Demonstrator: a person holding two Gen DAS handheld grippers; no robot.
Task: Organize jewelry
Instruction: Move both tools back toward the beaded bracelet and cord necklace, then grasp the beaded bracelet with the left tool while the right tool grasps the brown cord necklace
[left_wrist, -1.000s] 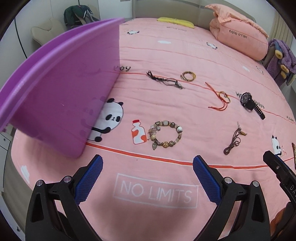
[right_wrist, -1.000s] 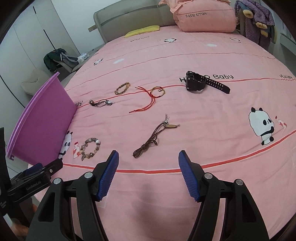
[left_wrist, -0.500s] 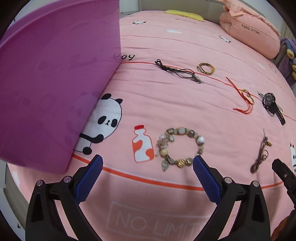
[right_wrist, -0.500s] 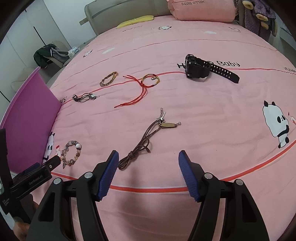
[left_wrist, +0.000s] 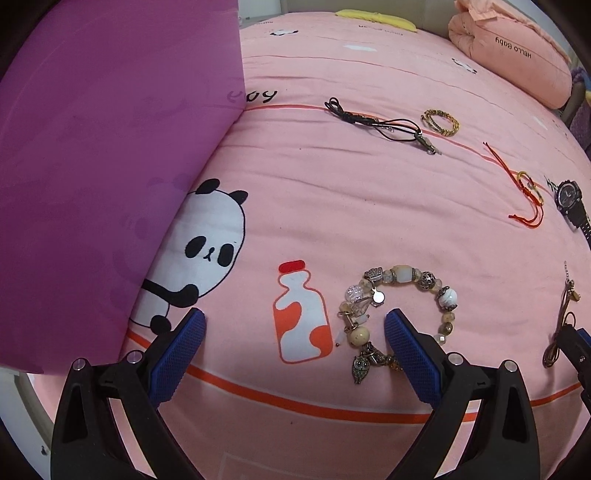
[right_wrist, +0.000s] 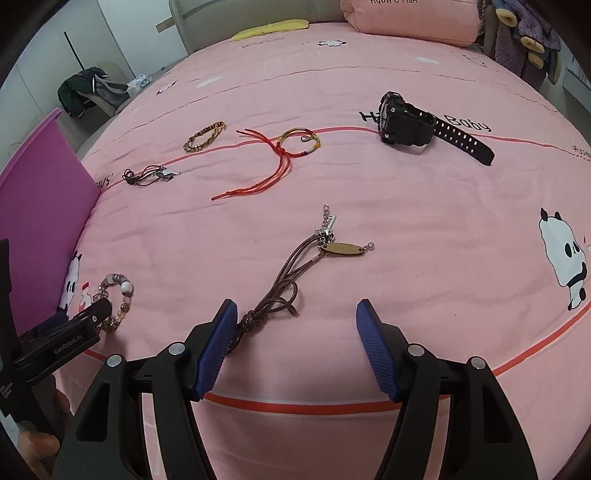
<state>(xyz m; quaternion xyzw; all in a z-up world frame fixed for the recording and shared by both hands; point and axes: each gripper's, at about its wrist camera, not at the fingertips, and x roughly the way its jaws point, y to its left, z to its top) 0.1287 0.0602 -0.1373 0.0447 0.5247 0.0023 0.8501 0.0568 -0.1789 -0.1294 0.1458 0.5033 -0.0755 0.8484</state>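
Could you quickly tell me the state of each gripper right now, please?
Left gripper: open, holding nothing.
Right gripper: open, holding nothing.

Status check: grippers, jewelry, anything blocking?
Left gripper open by beaded bracelet. Right gripper open over brown cord necklace. Nothing held. Purple bin at left, approach unobstructed.

Pink panda-print bedspread (left_wrist: 369, 206), purple bin (left_wrist: 103, 166), black watch (right_wrist: 402, 122), red cord bracelet (right_wrist: 280, 155)
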